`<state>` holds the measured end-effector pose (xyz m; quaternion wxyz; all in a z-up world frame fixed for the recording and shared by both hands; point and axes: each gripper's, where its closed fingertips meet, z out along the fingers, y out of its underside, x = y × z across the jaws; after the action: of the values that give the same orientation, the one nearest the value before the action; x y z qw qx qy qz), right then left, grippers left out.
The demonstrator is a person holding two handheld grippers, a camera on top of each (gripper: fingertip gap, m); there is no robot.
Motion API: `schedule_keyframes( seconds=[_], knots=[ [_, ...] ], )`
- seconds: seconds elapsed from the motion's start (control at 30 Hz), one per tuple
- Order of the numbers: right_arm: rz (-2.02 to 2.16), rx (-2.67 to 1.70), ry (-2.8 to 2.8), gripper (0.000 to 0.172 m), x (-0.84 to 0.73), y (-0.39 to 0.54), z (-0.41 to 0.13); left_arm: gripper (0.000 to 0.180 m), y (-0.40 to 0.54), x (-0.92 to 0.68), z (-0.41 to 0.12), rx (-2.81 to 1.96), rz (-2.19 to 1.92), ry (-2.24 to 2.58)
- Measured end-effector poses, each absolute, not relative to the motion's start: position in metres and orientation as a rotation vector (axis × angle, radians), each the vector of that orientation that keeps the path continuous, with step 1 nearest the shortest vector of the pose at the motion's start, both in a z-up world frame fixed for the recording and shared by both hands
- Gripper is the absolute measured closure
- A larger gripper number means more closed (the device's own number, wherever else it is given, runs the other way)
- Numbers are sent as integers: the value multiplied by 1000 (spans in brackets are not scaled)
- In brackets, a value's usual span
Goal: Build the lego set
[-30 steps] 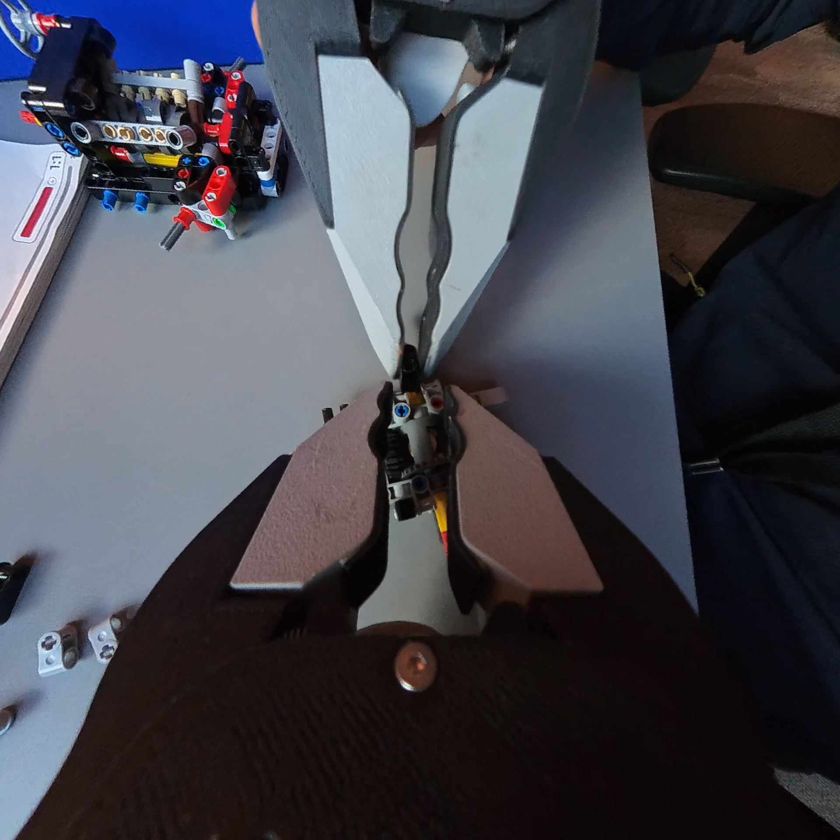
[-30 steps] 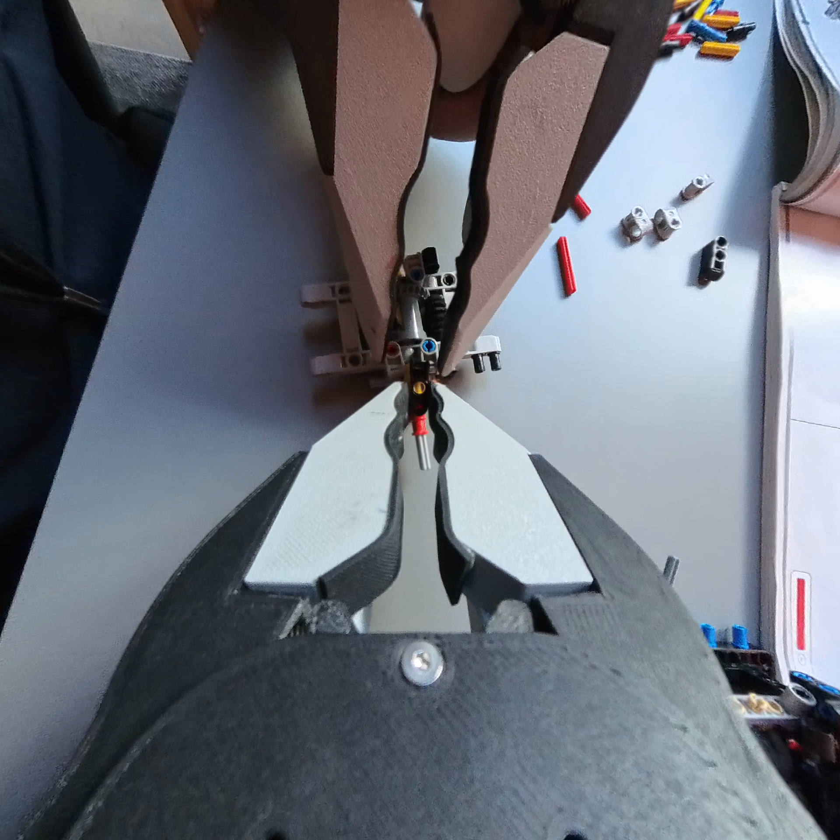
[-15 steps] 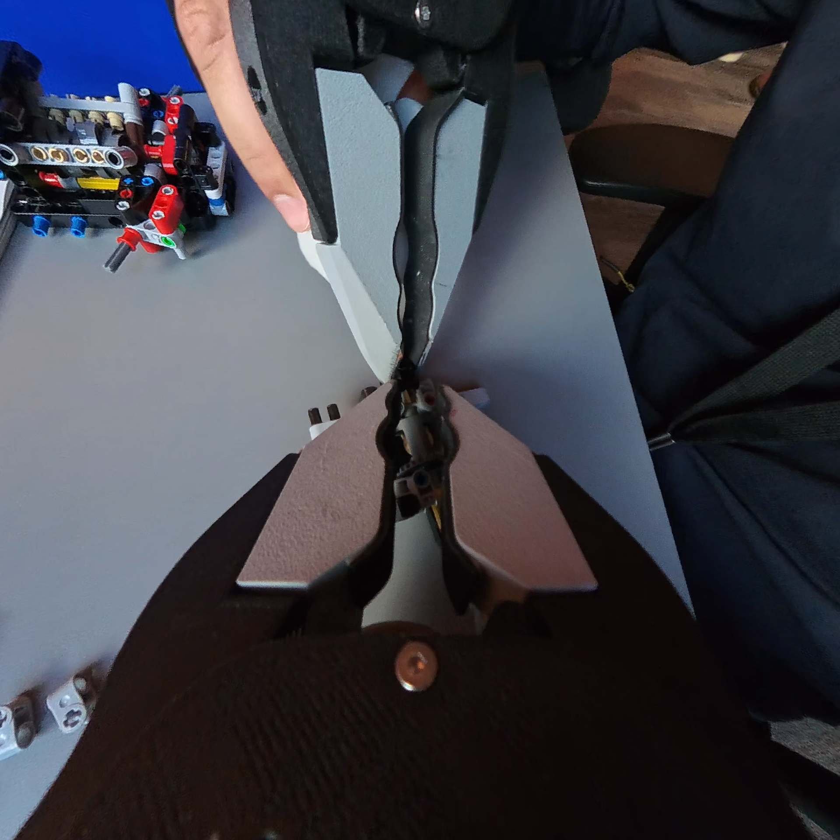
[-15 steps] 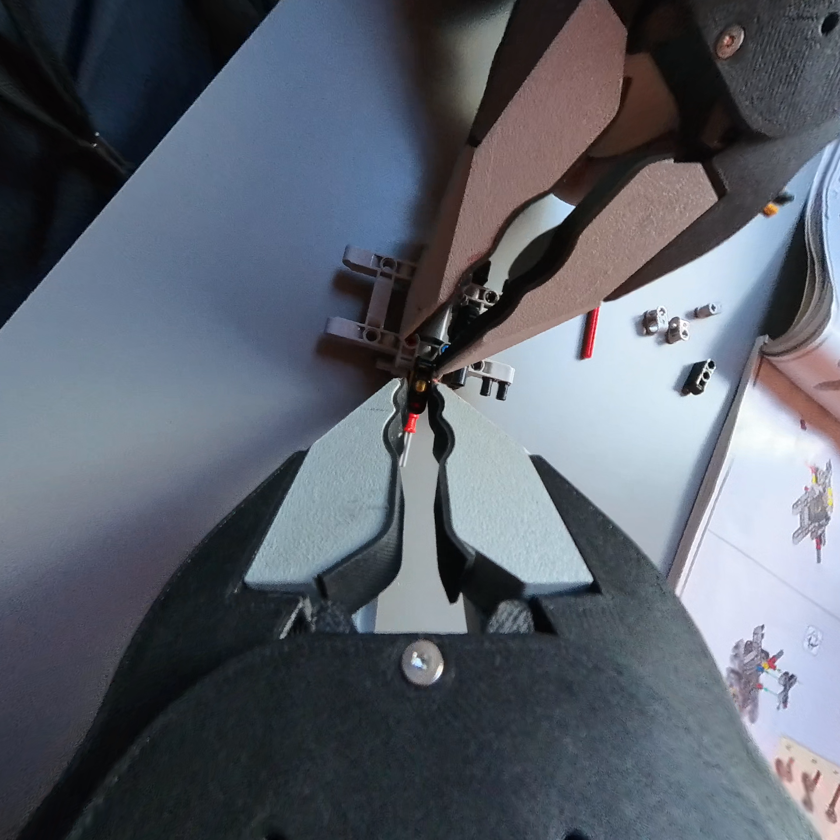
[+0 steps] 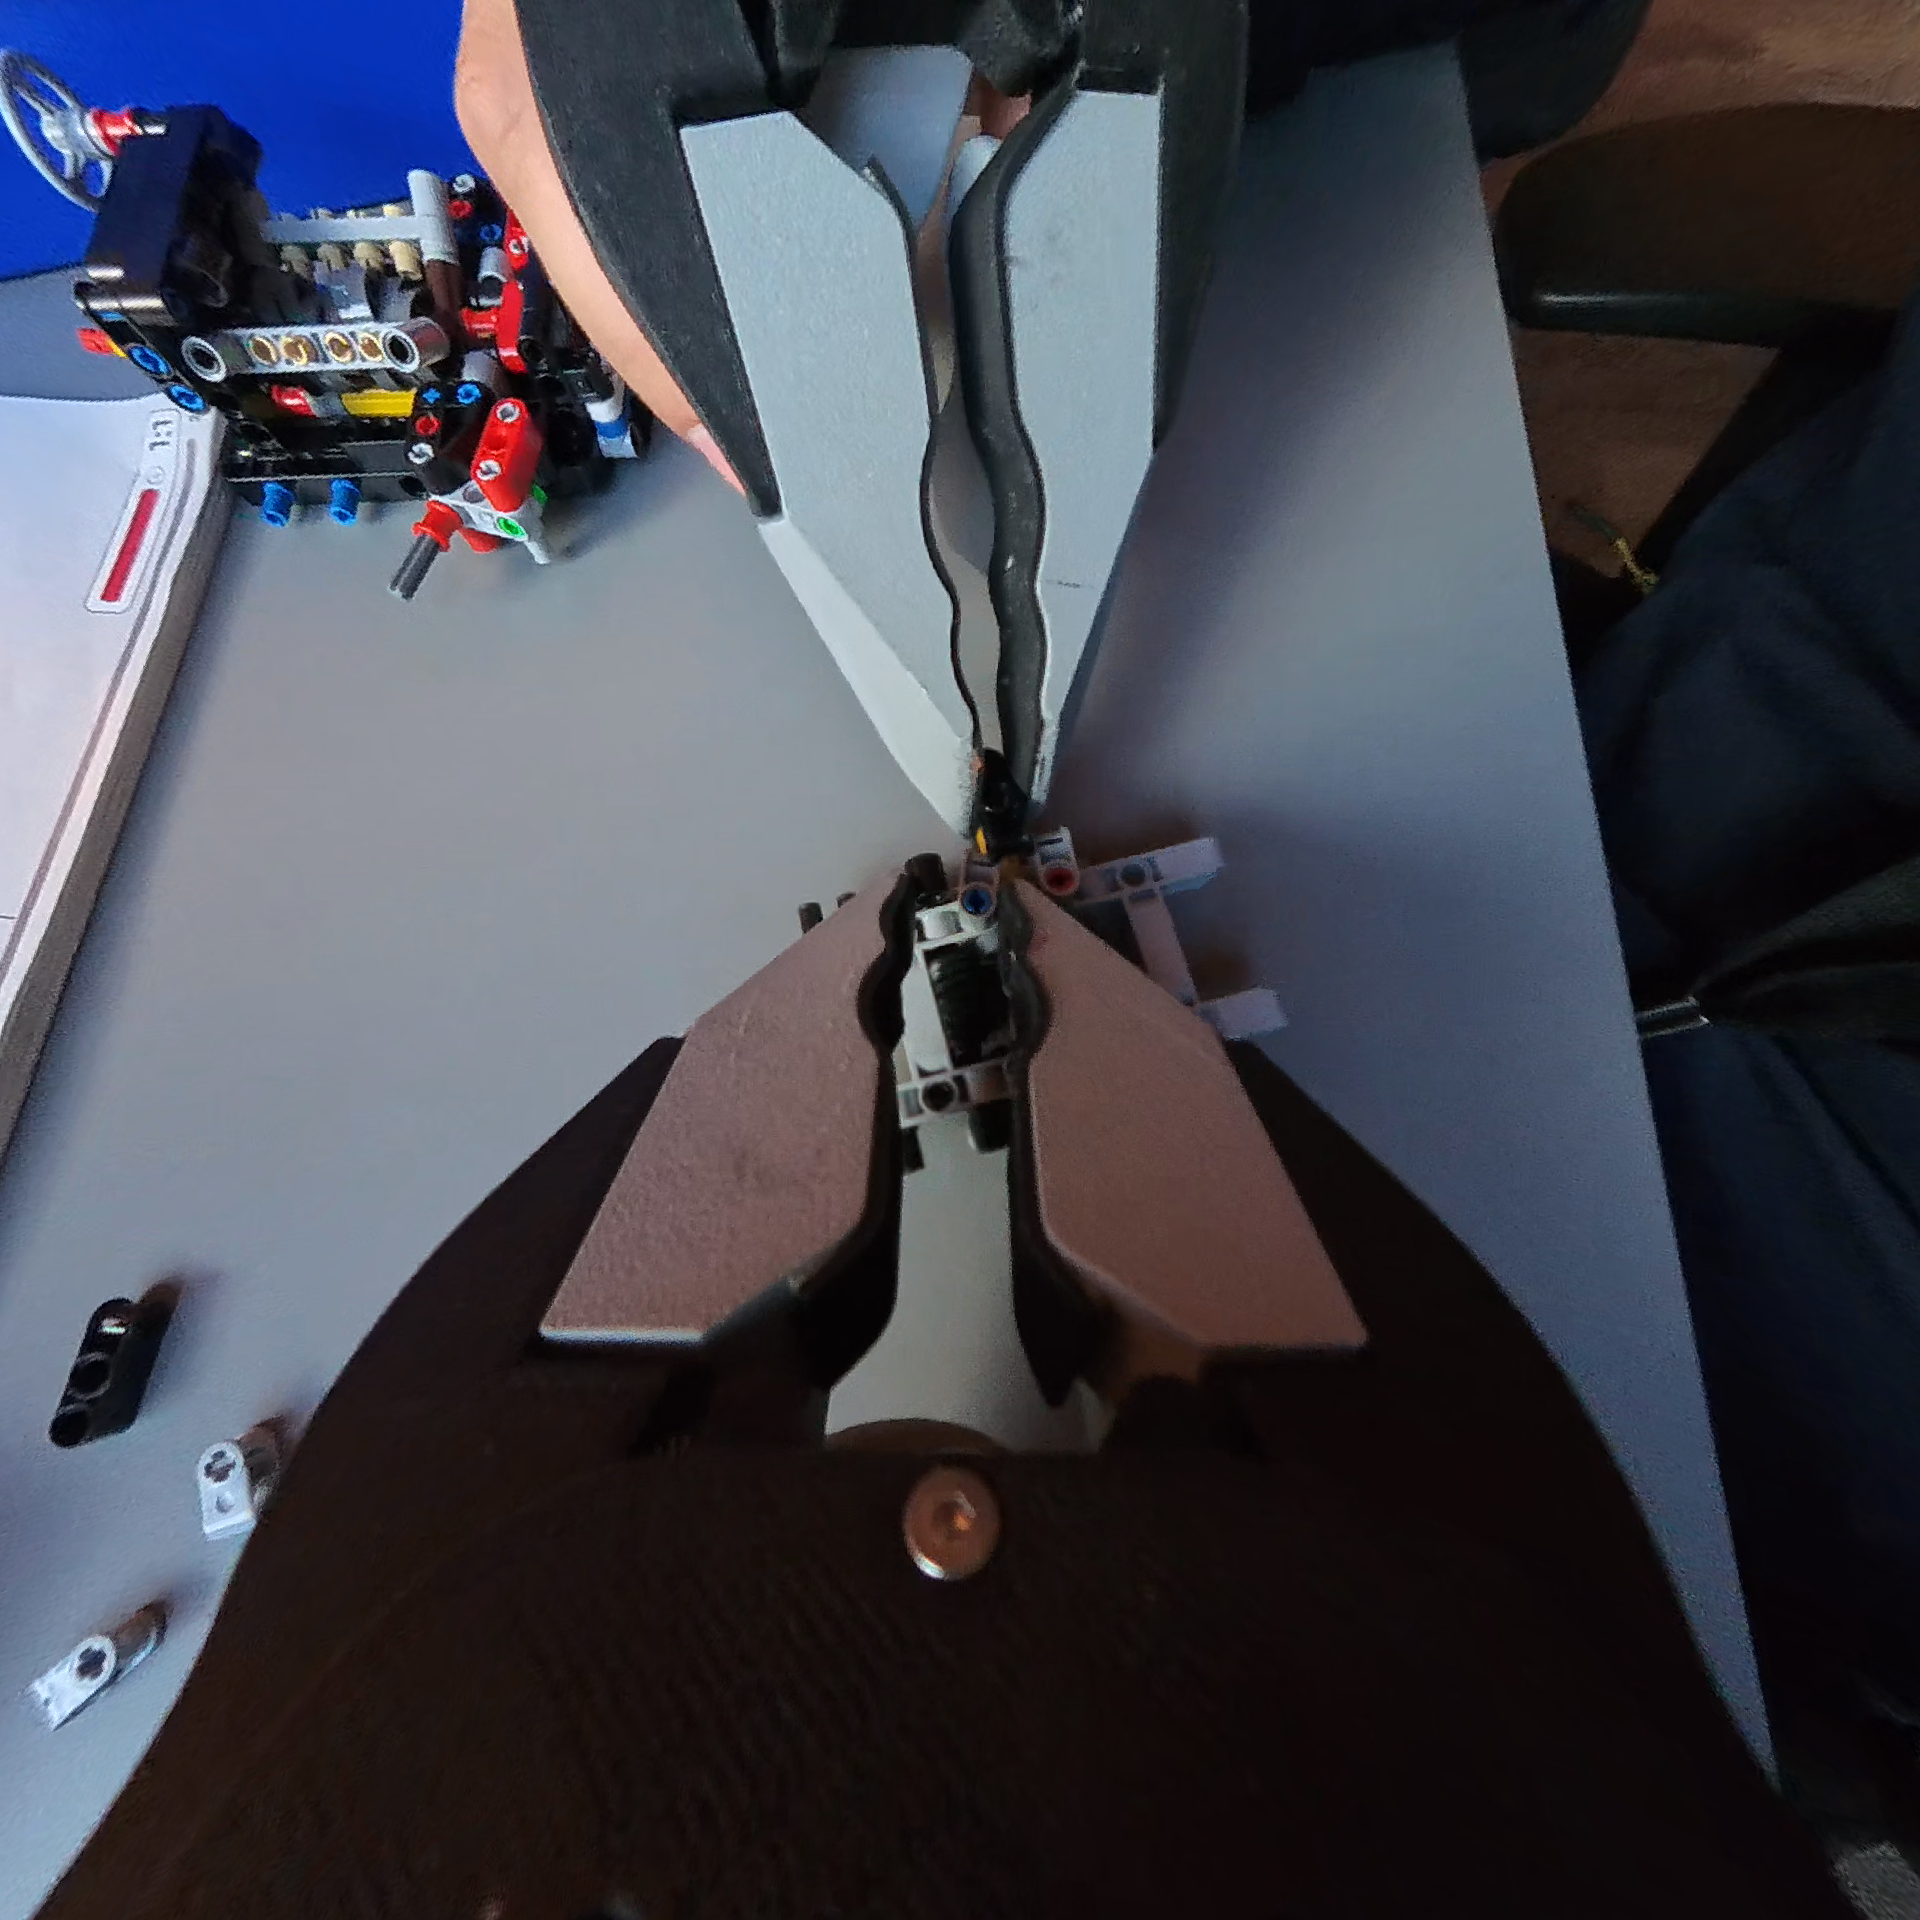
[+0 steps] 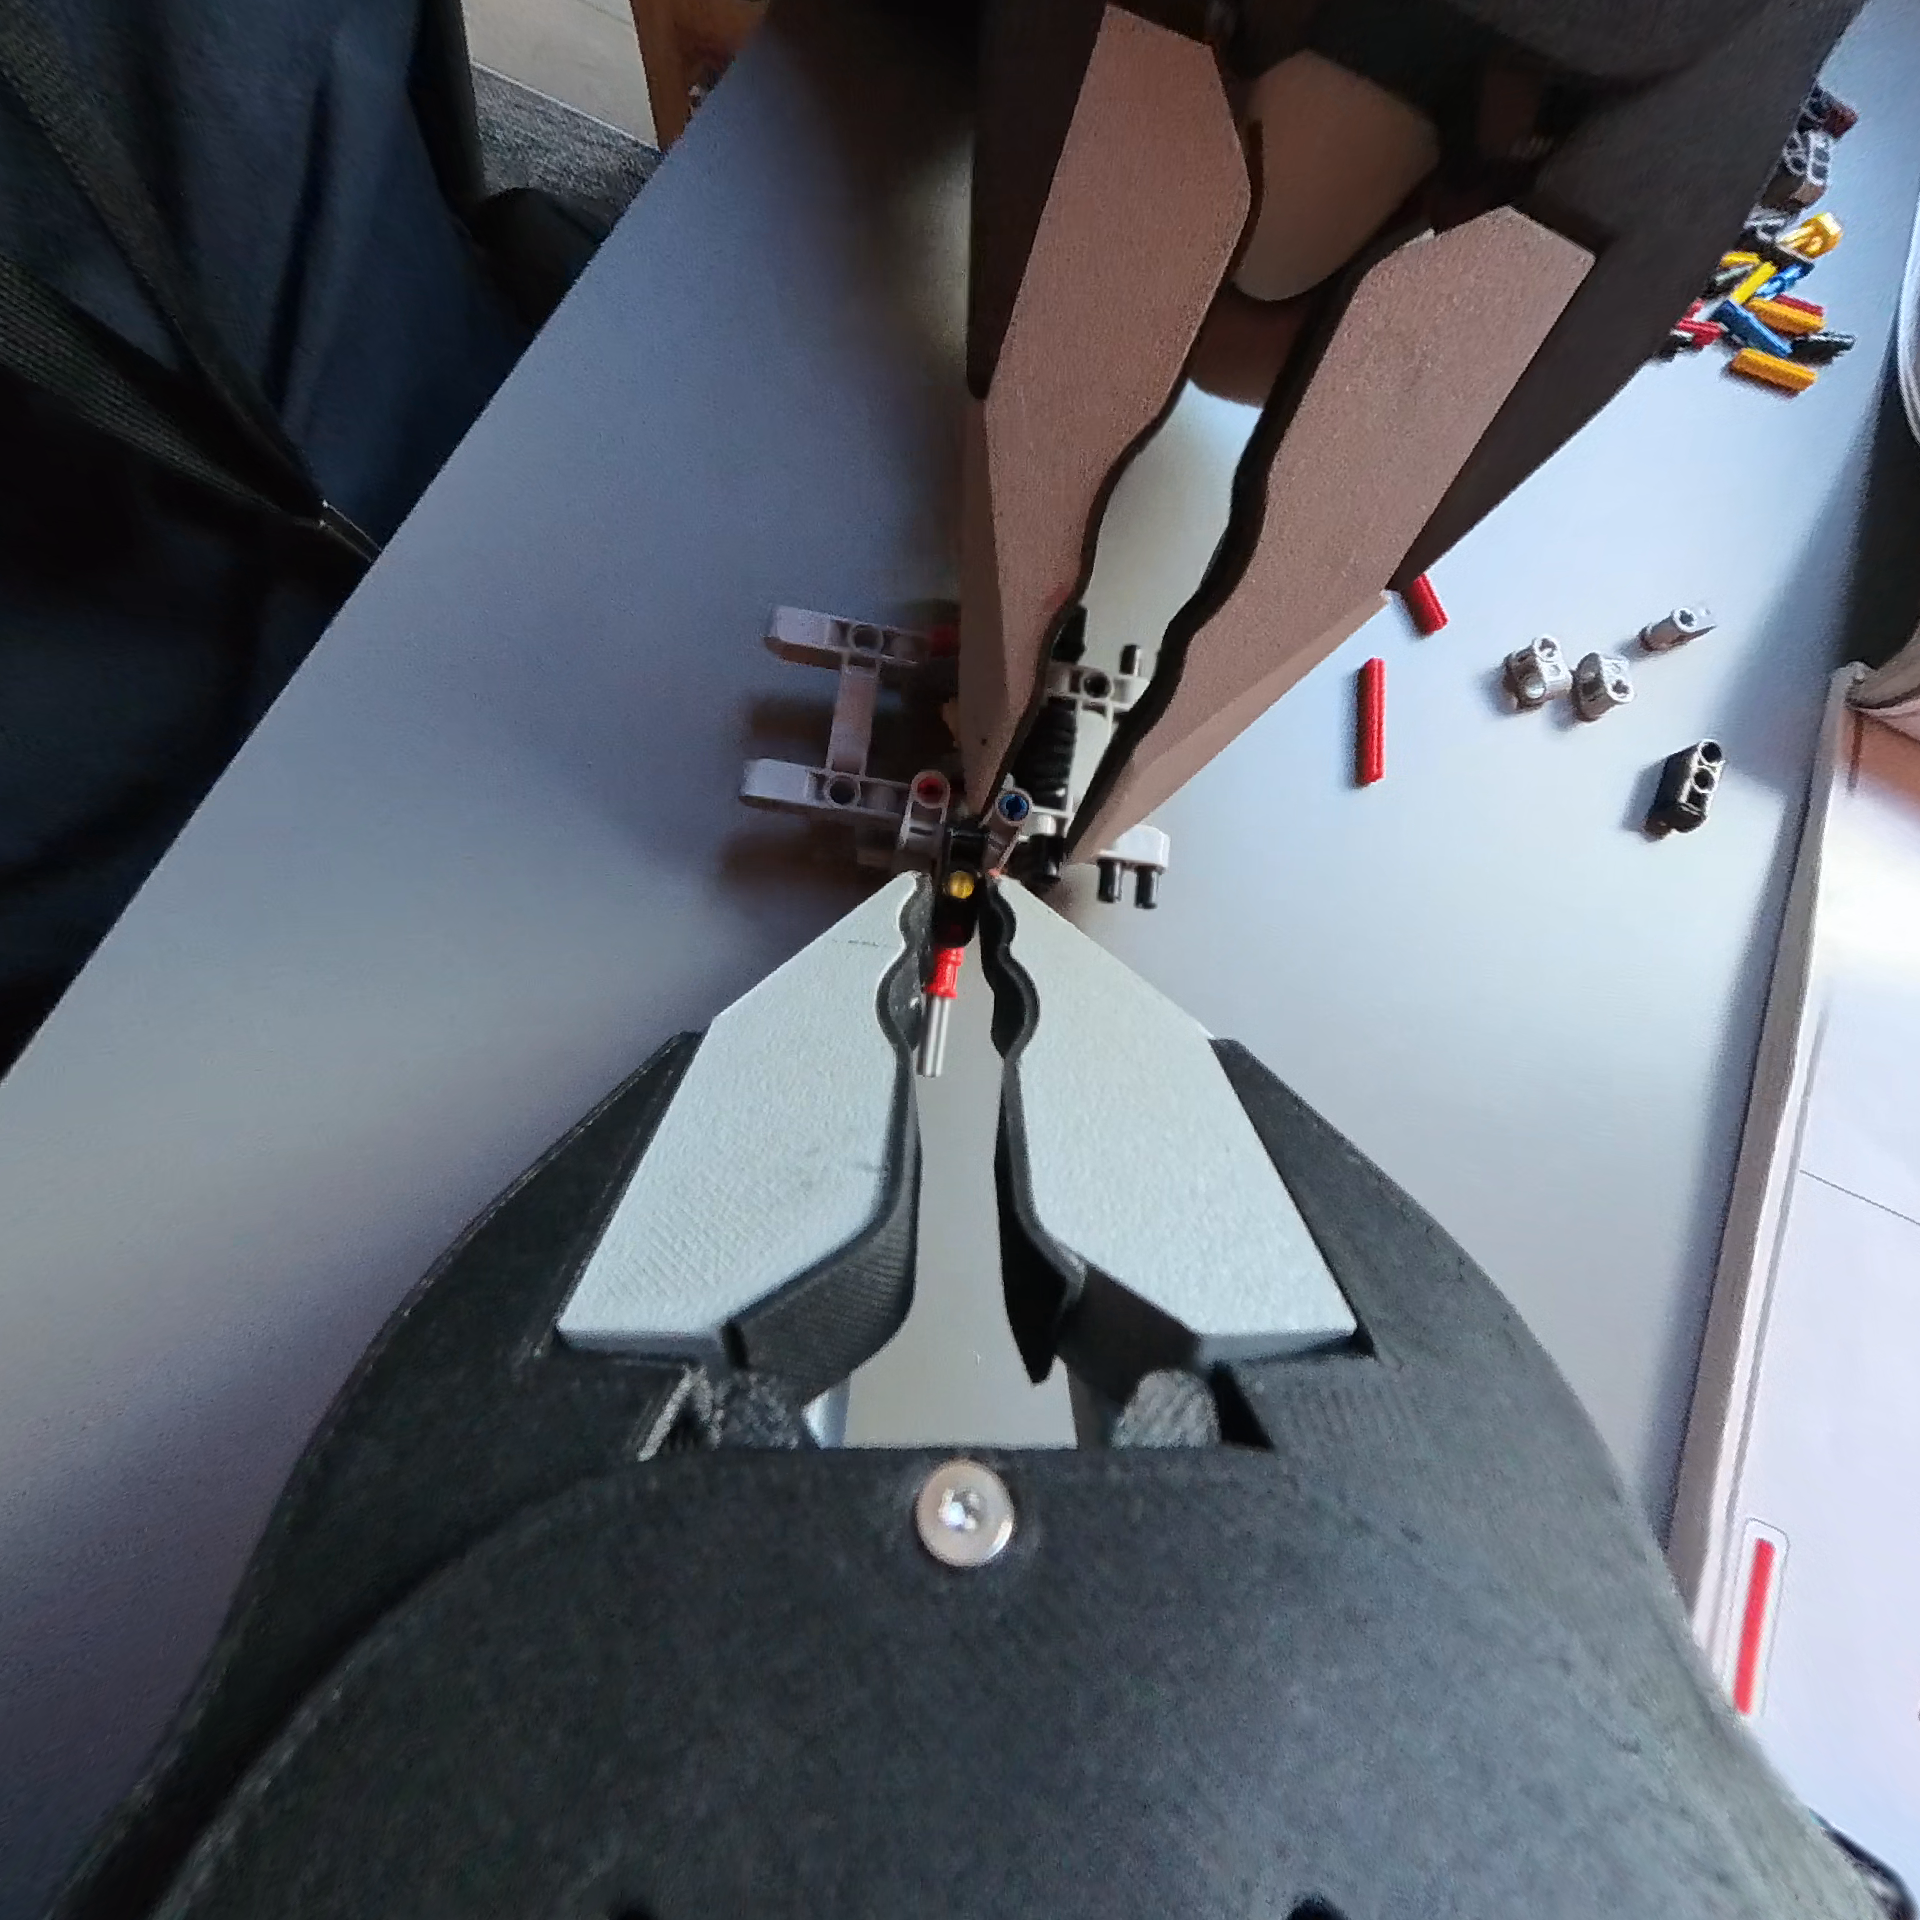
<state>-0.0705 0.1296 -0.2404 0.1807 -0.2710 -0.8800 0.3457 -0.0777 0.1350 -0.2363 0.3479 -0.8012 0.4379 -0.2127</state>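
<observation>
Seen across a grey tabletop (image 5: 436, 831), with a big half-built brick model (image 5: 343, 353) near its far left corner beside a white booklet (image 5: 73, 582). Clamped in the brown-fingered left gripper (image 5: 961, 914), near the right edge: a small grey brick assembly (image 5: 961, 997) with a black spring, its grey frame (image 6: 842, 717) lying on the table, both pads pressed to its sides. Met tip to tip by the grey-fingered right gripper (image 6: 961, 894), clenched on a small black connector piece (image 6: 961, 883) with a yellow pin and a red-and-grey axle (image 6: 940, 997) trailing back between the fingers; connector touching the assembly's end. Scattered toward the left edge: a black connector (image 5: 104, 1371), pale grey connectors (image 5: 234, 1475), a red rod (image 6: 1369, 722), and a pile of coloured pins (image 6: 1766, 301) farther off.
</observation>
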Motion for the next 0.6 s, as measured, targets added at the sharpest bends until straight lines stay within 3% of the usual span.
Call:
schedule_keyframes(
  seconds=[0.6],
  knots=[
    [854,-683,-2316,166,-70,148,-240,168,152,-74,-236,-2077,-313,855]
  ],
)
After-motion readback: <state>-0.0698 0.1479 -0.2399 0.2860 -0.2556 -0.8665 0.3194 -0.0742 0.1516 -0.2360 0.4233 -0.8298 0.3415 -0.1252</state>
